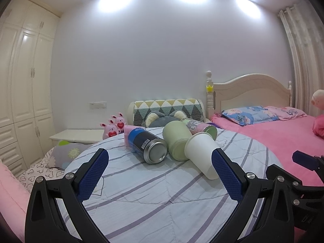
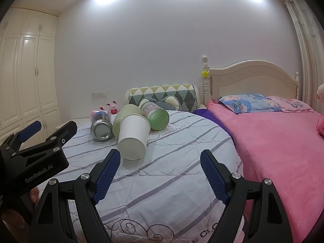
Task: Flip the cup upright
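With both the left claw (image 1: 160, 158) and right claw (image 2: 160, 160) spread wide and empty, I see the cup (image 2: 132, 136) on its side against the green jar (image 2: 126, 114), so I'd pinch its free right wall, where the quilt (image 2: 182, 141) lies open.

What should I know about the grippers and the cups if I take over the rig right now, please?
Left gripper: open, empty, short of the cups.
Right gripper: open, empty, its fingers near the white paper cup.
The white paper cup, pale green cup, blue-labelled steel tumbler and green-based bottle all lie on their sides, clustered on the striped quilt.
Done: nothing upright yet.
Left: grasp the paper cup and stand it up.
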Tool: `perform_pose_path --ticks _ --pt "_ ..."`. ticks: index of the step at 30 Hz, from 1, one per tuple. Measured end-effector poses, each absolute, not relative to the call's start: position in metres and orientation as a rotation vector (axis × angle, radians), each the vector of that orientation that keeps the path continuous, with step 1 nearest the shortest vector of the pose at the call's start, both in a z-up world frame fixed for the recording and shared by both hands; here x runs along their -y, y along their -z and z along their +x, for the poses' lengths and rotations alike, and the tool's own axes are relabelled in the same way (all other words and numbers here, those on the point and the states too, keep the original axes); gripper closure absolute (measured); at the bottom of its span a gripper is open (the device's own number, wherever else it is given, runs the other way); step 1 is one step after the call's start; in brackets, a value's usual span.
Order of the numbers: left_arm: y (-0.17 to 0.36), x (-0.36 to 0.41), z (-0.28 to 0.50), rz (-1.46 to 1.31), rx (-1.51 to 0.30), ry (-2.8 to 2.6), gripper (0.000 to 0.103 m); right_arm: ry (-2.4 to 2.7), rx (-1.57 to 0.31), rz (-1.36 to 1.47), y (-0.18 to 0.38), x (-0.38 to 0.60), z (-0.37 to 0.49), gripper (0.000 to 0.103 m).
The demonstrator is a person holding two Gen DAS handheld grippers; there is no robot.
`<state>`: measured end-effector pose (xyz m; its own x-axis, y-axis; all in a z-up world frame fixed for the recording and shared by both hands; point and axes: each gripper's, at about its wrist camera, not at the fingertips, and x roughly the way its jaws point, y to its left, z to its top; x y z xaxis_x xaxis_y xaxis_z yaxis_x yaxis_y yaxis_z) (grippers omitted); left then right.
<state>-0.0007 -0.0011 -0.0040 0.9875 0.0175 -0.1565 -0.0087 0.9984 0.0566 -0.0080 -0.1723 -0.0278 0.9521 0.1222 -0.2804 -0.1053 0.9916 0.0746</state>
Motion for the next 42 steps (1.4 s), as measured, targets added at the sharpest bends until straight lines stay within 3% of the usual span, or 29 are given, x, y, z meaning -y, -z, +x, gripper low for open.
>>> perform_pose_path --ticks 25,42 --pt "-0.003 -0.007 0.014 0.033 -0.238 -0.055 0.0 -0.166 -0.295 -0.031 0.005 0.165 0.019 0.02" --pt "-0.033 -0.084 0.109 -0.212 -0.481 -0.402 0.0 -0.592 -0.416 -0.305 -0.055 0.088 0.171 0.021"
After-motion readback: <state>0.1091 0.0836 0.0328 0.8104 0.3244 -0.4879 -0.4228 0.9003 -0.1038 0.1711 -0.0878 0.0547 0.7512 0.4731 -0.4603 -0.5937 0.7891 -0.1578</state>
